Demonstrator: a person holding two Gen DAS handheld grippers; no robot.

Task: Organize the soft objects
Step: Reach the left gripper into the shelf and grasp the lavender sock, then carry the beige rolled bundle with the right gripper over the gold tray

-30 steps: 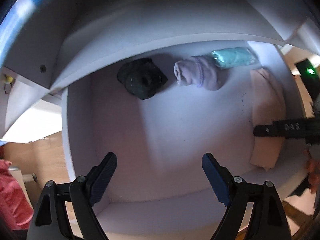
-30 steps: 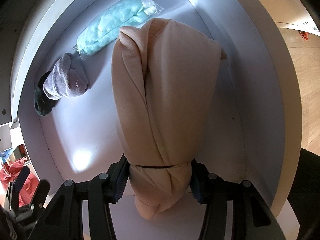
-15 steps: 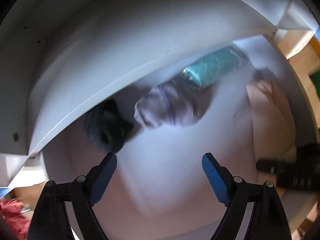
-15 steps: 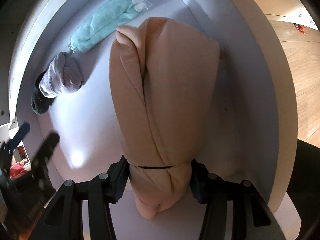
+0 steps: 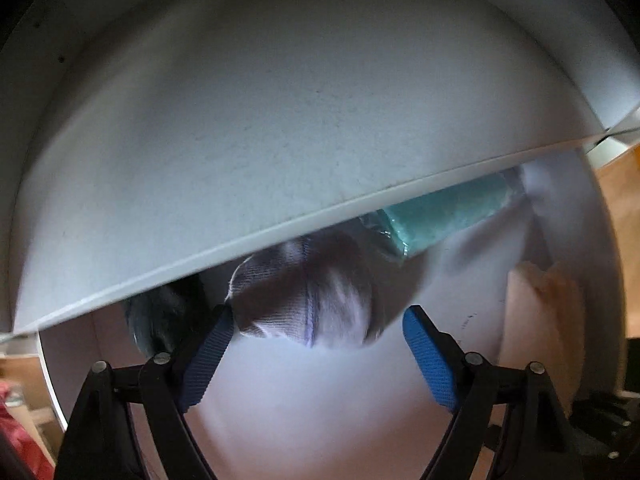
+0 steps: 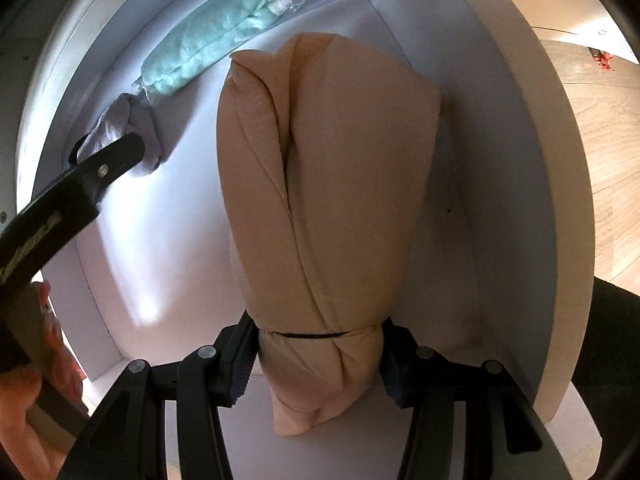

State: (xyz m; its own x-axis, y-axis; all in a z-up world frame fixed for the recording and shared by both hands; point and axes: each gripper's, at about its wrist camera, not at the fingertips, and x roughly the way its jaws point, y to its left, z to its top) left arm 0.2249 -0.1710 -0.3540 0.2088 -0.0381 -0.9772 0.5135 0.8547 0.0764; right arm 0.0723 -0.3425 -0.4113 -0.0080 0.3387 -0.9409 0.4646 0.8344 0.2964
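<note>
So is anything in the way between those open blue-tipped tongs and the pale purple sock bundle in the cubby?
Nothing visible blocks them. The left tongs are open with the lilac sock bundle right ahead, just beyond the tips. The shelf board hangs above it, and a dark bundle sits close beside the left finger.

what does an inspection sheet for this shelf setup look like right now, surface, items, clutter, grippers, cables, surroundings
surface: white cubby floor, bare in the middle
job's things: peach roll tied with a black band, along the right wall; lavender bundle, teal bagged roll and dark bundle at the back
clutter: nothing seen
grippers: left gripper open, fingers either side of the lavender bundle; right gripper shut on the peach roll
cables: nothing seen
surroundings: wood floor, red fabric outside
</note>
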